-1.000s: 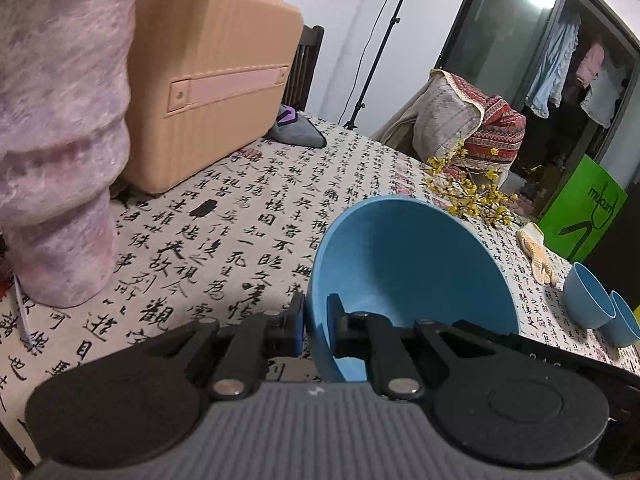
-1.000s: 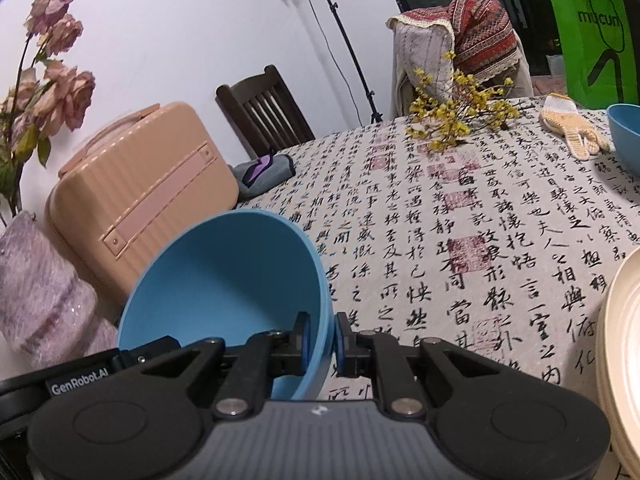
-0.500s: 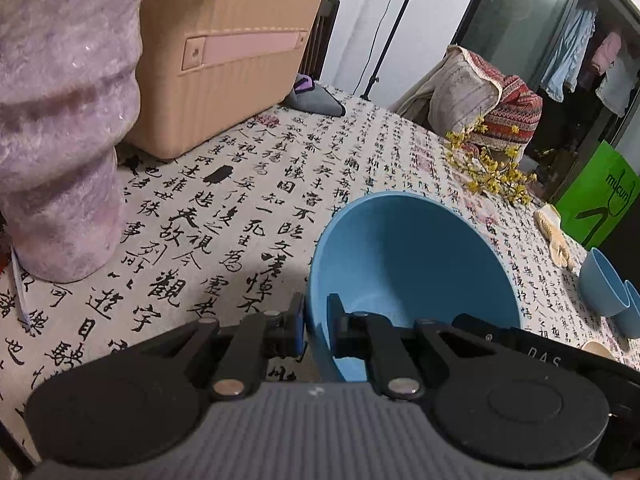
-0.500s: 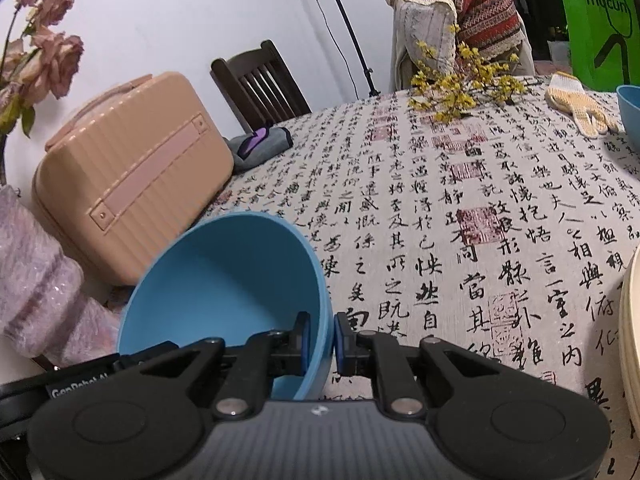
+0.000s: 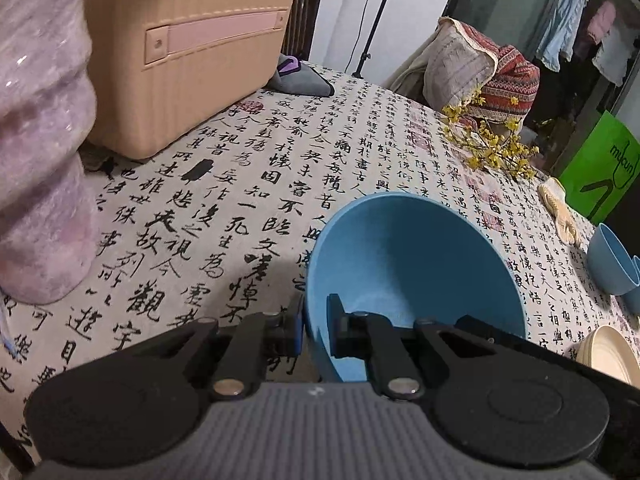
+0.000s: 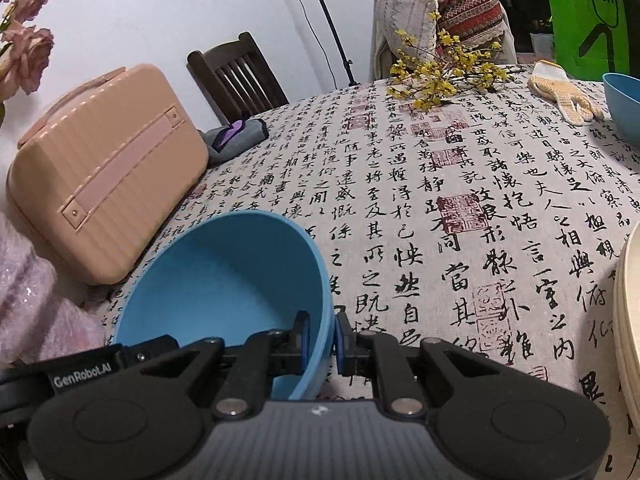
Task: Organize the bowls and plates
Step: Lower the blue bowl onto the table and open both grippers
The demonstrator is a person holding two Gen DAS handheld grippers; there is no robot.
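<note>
A large blue bowl (image 5: 412, 264) hangs just above the calligraphy-print tablecloth (image 5: 248, 184), carried between both grippers. My left gripper (image 5: 316, 320) is shut on its left rim, one pad inside and one outside. In the right wrist view the same bowl (image 6: 224, 276) sits lower left, and my right gripper (image 6: 322, 336) is shut on its right rim. Two smaller blue bowls (image 5: 610, 260) stand at the far right of the table; one of them (image 6: 624, 100) shows at the right edge of the right wrist view. A stack of cream plates (image 6: 628, 320) lies to the right of the held bowl.
A peach suitcase (image 6: 104, 172) and a purple fuzzy vase (image 5: 40, 120) stand close on the left. A grey pouch (image 6: 236, 140), yellow flower sprigs (image 6: 440, 68) and a knitted glove (image 6: 564, 96) lie farther back. Chairs and a green bag (image 6: 588, 16) stand beyond the table.
Both grippers have sunk toward the table with the blue bowl between them, drawing nearer to the suitcase and vase. Both grips are unchanged.
</note>
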